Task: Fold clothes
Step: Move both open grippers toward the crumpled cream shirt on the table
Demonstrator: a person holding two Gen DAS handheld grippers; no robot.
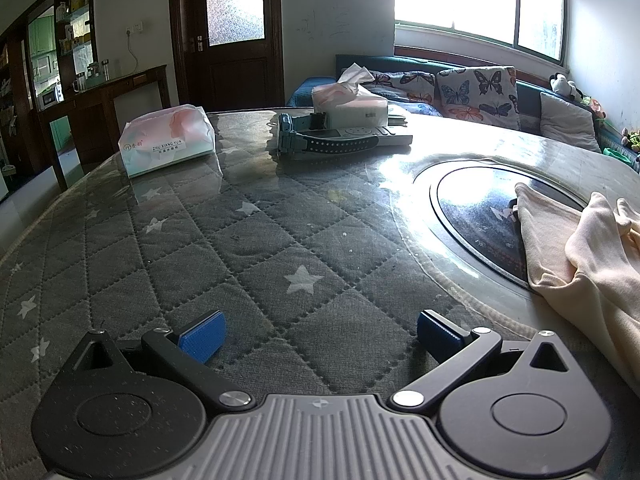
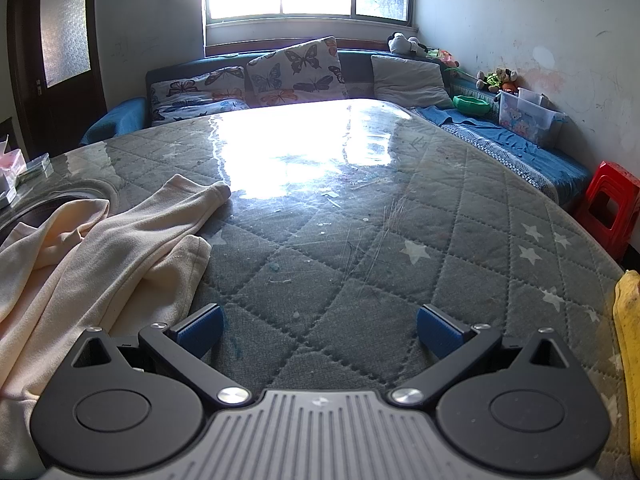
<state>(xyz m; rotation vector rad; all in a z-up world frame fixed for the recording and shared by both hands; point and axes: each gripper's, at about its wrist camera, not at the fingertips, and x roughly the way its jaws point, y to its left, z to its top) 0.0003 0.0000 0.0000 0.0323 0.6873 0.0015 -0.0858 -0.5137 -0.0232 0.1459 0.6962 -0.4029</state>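
On the quilted, star-printed desk (image 1: pixel 248 248), under its glossy clear cover, both tongs hover spread apart with nothing between their blue pads. From the left wrist view, the left tongs (image 1: pixel 320 334) sit low at 6 o'clock over bare quilting, and the cream garment (image 1: pixel 580 256) lies crumpled at 3 o'clock, well apart from them, one edge draped over the dark round inset (image 1: pixel 480 216) in the desk. Toward 11 o'clock rests a sealed tissue pack (image 1: pixel 168 144); at 12 o'clock an opened tissue box (image 1: pixel 352 104) stands behind a teal watch with a perforated strap (image 1: pixel 320 142), which lies against a flat grey device I cannot identify.

From the right wrist view, the right tongs (image 2: pixel 320 330) are likewise held wide, and the cream garment (image 2: pixel 100 248) spreads from 9 o'clock down toward 7 o'clock, its hem just beside the left pad (image 2: pixel 200 330); whether they touch I cannot tell. A yellow cloth (image 2: pixel 628 340) shows at the 4 o'clock edge. Beyond the desk at 12 o'clock stand butterfly-print cushions (image 2: pixel 296 70), and a red stool (image 2: pixel 608 204) sits at 3 o'clock.
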